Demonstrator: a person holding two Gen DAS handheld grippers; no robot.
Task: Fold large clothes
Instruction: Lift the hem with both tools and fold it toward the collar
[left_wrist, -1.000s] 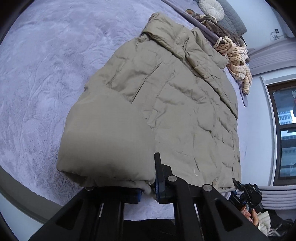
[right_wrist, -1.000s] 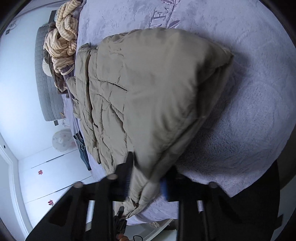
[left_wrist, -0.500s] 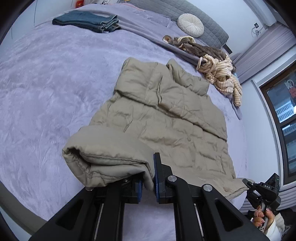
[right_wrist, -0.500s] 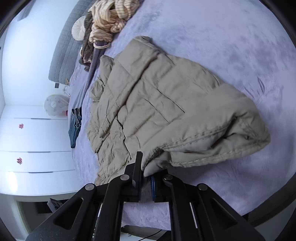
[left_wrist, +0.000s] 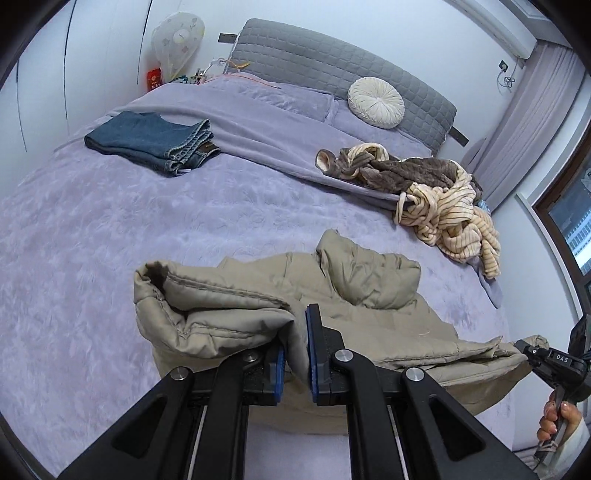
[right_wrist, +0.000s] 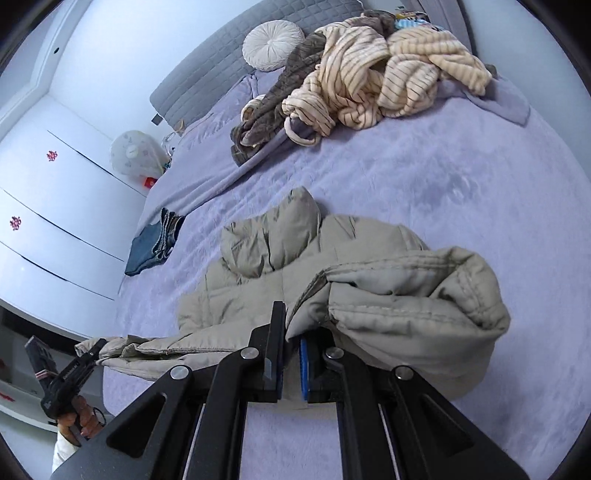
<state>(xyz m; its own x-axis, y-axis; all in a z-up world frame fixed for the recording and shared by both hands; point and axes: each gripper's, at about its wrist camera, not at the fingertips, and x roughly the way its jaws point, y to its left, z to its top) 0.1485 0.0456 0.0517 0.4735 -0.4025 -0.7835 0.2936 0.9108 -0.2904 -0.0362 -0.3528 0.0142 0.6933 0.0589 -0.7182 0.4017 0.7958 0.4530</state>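
A khaki puffer jacket (left_wrist: 369, 295) lies on the purple bed (left_wrist: 110, 221), collar toward the headboard. My left gripper (left_wrist: 295, 343) is shut on one bunched corner of its near hem, fabric pinched between the blue pads. My right gripper (right_wrist: 291, 332) is shut on the other hem corner, which bulges over its right finger. Between them the hem hangs stretched above the bedcover. Each view shows the other gripper at its edge: the right gripper (left_wrist: 528, 350) and the left gripper (right_wrist: 98, 345), both clamped on the jacket (right_wrist: 266, 258), each held by a hand.
Folded jeans (left_wrist: 147, 142) lie at the far left of the bed. A heap of striped cream and brown clothes (left_wrist: 443, 195) sits at the far right, below a round white cushion (left_wrist: 376, 102) and the grey headboard (left_wrist: 332, 59). White wardrobe doors (right_wrist: 55, 192) stand at the left.
Both grippers have risen and tipped upward, lifting the jacket's near hem off the bed. The views now take in the headboard and far clothes. The right gripper rolled upright.
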